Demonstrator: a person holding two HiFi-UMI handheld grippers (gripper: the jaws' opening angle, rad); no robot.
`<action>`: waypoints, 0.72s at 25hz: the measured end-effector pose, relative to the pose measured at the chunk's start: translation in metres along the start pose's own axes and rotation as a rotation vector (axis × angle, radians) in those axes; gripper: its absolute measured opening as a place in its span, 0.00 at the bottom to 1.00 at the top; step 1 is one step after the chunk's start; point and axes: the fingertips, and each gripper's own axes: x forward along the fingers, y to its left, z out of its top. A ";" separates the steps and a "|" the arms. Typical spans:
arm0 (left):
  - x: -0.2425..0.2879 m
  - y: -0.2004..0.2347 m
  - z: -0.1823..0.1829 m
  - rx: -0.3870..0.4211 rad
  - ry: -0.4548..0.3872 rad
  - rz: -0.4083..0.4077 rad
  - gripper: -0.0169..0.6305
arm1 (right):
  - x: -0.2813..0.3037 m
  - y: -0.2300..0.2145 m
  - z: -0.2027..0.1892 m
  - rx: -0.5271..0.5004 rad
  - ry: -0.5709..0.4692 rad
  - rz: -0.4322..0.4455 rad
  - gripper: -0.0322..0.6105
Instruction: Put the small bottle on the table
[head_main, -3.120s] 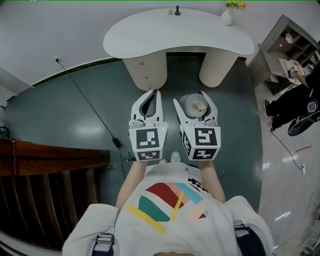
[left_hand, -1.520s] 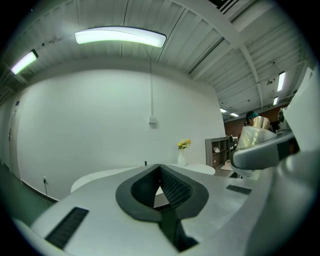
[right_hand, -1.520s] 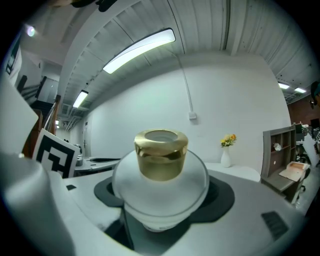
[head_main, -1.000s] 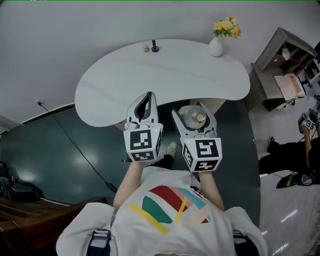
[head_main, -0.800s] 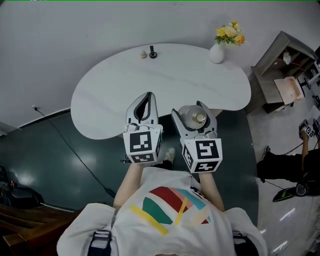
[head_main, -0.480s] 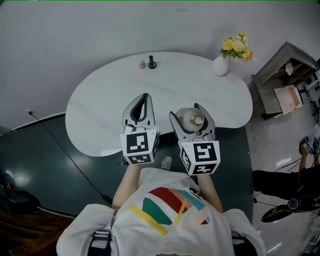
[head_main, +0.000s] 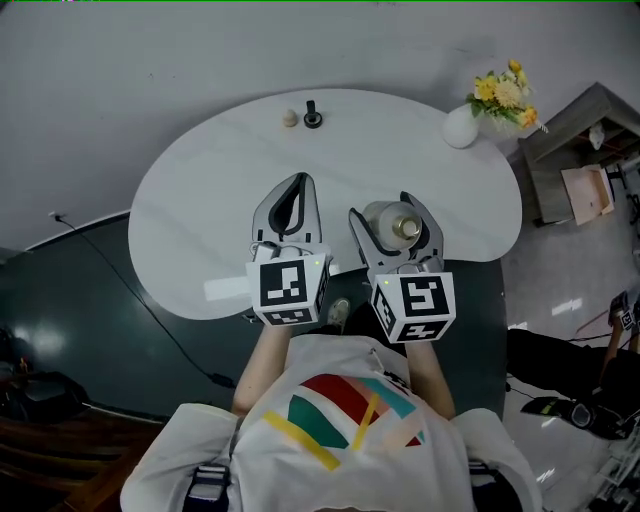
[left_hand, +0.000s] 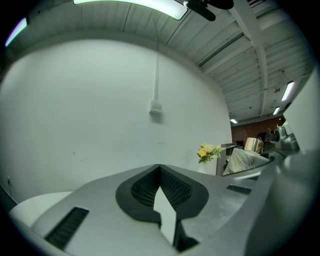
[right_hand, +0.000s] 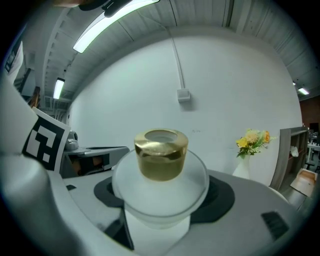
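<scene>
My right gripper (head_main: 386, 210) is clamped on the small bottle (right_hand: 160, 172). The jaws press on the 2 sides of its frosted round body, below the gold cap. I hold it upright, cap to the ceiling, so that the base stays free and can meet the surface flat. The bottle hangs over the near edge of the table (head_main: 200, 230), toward its right end, and I judge it is not set down yet. The head view shows it from straight above, so I cannot tell how far it is off the top.

My left gripper (head_main: 297, 182) has its jaws together at the tips with nothing between them. It sits just beside the right one, apart from it, over the same near edge. I take it that it only needs to keep out of the way.

By count there are 1 bottle, 2 grippers and 1 table. There is 1 white vase (head_main: 460, 128) of yellow flowers at the far right edge. 2 small things stand side by side at the far edge, 1 dark (head_main: 313, 115) and 1 pale (head_main: 290, 118), too small to name. The middle of the table is bare, so lowering the bottle straight down should meet nothing.
</scene>
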 end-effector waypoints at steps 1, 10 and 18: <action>-0.001 0.001 0.000 -0.004 0.001 0.003 0.05 | 0.000 0.001 0.000 -0.002 0.005 0.000 0.59; 0.004 -0.006 -0.001 -0.016 -0.004 0.023 0.05 | 0.008 0.001 0.000 -0.026 0.015 0.043 0.59; 0.022 -0.011 0.008 0.005 -0.029 0.053 0.05 | 0.020 -0.004 0.011 -0.049 -0.009 0.103 0.59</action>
